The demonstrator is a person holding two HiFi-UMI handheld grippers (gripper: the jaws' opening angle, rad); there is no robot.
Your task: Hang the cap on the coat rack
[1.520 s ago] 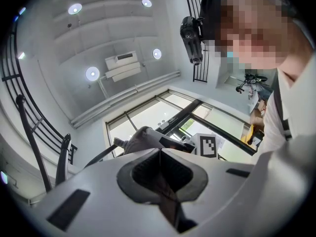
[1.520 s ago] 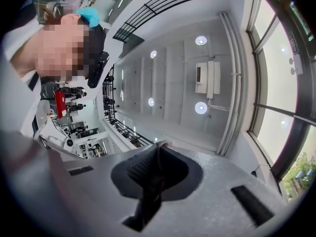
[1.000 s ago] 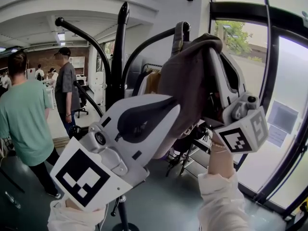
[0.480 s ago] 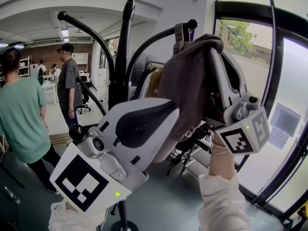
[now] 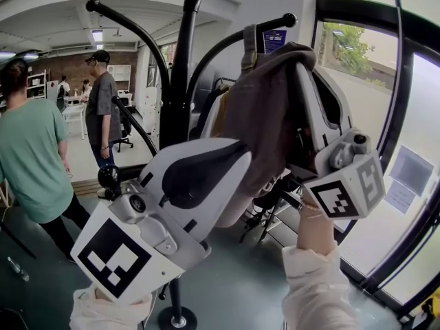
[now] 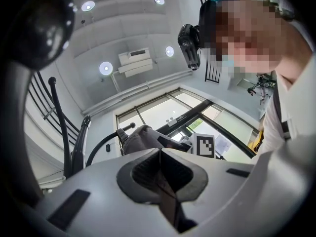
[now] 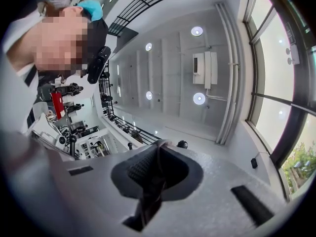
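A grey-brown cap [image 5: 265, 115] is draped over my right gripper [image 5: 306, 81], held up against a curved black arm of the coat rack [image 5: 180, 88]. The cap's back strap [image 5: 249, 43] lies against that arm, below its end knob [image 5: 290, 19]. In the right gripper view the jaws of my right gripper [image 7: 159, 154] are shut, with a strip of cap fabric [image 7: 161, 143] at their tip and a rack knob [image 7: 182, 144] just beyond. My left gripper [image 5: 242, 151] is shut and holds nothing, below and left of the cap. In the left gripper view my left gripper [image 6: 160, 154] points at the cap [image 6: 140, 137].
The rack has another arm with a knob [image 5: 91, 5] at the upper left and a low knob [image 5: 107, 177]; its base [image 5: 176, 318] stands on the floor. Two people [image 5: 31, 157] stand at the left. A glass wall with a black frame [image 5: 402, 115] runs along the right.
The cap and right gripper now sit lower and further left of the rack arm's end knob. The left gripper has hardly moved. The person in green has shifted left.
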